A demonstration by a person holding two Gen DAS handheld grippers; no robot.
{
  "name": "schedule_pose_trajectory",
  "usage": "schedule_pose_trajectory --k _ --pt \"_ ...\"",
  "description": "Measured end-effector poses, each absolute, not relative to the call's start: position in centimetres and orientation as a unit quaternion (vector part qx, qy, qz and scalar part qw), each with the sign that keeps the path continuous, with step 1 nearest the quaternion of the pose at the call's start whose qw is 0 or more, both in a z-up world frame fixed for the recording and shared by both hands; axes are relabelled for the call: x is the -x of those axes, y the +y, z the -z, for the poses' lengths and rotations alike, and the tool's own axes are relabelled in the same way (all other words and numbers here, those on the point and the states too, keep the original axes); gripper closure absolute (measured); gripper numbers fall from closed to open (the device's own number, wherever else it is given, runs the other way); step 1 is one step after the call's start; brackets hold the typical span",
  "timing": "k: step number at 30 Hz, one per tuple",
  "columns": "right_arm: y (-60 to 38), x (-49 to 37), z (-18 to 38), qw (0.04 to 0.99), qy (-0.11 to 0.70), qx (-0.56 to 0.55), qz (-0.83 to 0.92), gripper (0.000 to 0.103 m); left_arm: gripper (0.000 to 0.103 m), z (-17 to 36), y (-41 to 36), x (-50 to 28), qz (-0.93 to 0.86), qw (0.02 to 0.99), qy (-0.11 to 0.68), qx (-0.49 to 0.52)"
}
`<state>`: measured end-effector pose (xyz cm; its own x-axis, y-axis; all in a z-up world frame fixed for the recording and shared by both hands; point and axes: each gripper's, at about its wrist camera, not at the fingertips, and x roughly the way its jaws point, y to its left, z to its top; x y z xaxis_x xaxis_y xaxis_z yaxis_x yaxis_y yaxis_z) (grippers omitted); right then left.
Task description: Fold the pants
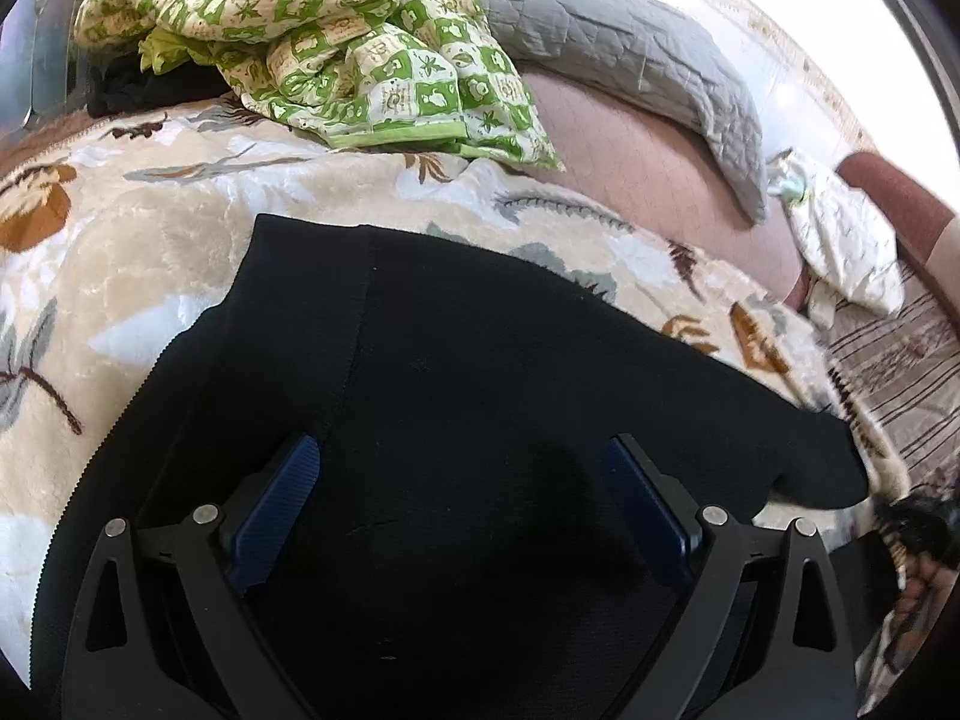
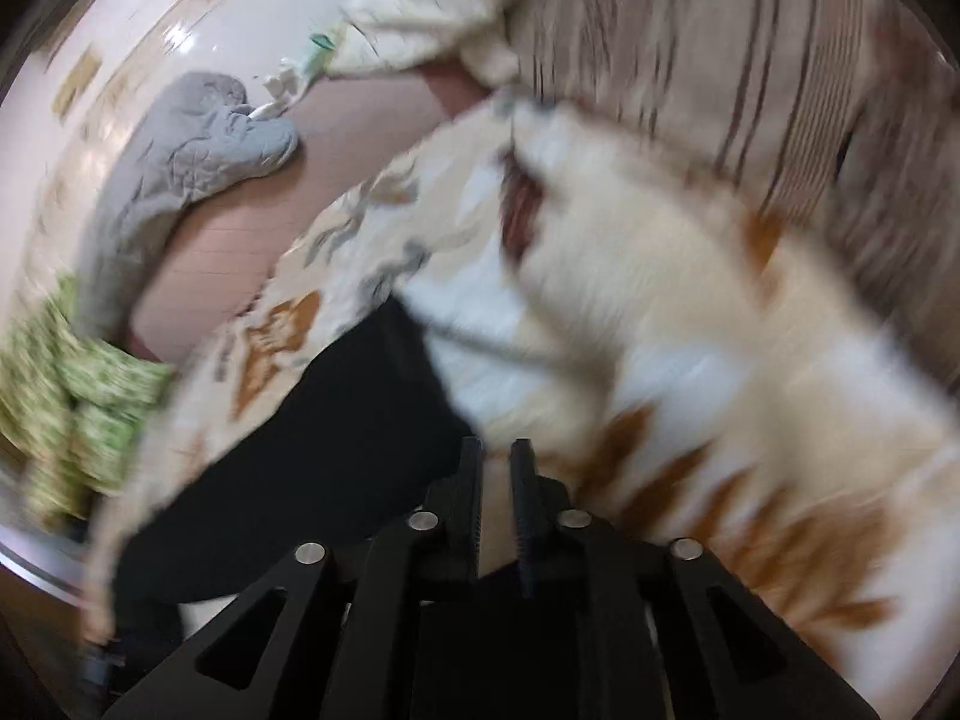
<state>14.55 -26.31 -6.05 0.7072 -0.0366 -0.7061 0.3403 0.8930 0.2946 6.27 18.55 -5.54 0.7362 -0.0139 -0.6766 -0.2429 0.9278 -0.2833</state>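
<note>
The black pants (image 1: 468,372) lie flat on a cream floral blanket (image 1: 150,252) on the bed. My left gripper (image 1: 461,450) is open, its blue-padded fingers (image 1: 282,498) spread wide just above the pants' middle, holding nothing. In the blurred right wrist view the pants (image 2: 312,456) lie to the left and below. My right gripper (image 2: 495,450) has its fingers nearly together with a thin gap and nothing visible between them, over the blanket (image 2: 690,330) beside the pants' edge.
A green-and-cream checked quilt (image 1: 336,42) is heaped at the back of the bed. A grey quilted pillow (image 1: 630,60) lies on a pink sheet (image 1: 648,180). A crumpled white cloth (image 1: 846,246) and a striped cover (image 1: 900,372) lie at the right.
</note>
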Motion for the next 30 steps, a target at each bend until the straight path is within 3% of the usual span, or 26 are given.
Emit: schedule_pose_trajectory --k 1,4,6,9,14,17,20,27,30 --pt "-25.5 -14.0 4.9 0.914 0.353 -0.165 0.114 0.082 0.006 5.6 18.3 -6.4 -0.067 0.914 0.362 0.171" --pt "-23.0 -12.5 2.5 0.942 0.31 -0.078 0.105 0.058 0.006 5.6 17.4 -6.9 -0.084 0.911 0.378 0.14" --pt "-21.0 -11.9 1.6 0.951 0.295 -0.032 0.082 0.032 0.005 5.7 17.0 -7.1 -0.095 0.909 0.386 0.123" --pt "-18.0 -12.3 1.8 0.949 0.308 0.033 0.063 0.017 0.005 5.9 16.2 -7.6 -0.117 0.904 0.402 0.088" --pt "-14.1 -14.3 4.5 0.917 0.378 0.114 0.051 0.016 0.001 6.2 15.6 -7.9 -0.138 0.898 0.414 0.058" --pt "-12.6 -14.1 4.9 0.919 0.362 0.142 0.056 0.016 0.001 6.2 15.6 -7.9 -0.139 0.898 0.414 0.059" --pt "-12.0 -14.2 5.4 0.919 0.362 0.145 0.066 0.009 0.001 6.2 15.6 -7.9 -0.139 0.898 0.414 0.057" --pt "-13.9 -15.8 8.3 0.898 0.438 0.055 0.004 0.009 0.0 6.1 15.6 -8.1 -0.141 0.895 0.419 0.056" --pt "-14.4 -16.1 9.3 0.887 0.461 0.034 -0.014 0.001 0.0 6.1 15.7 -8.3 -0.137 0.892 0.427 0.06"
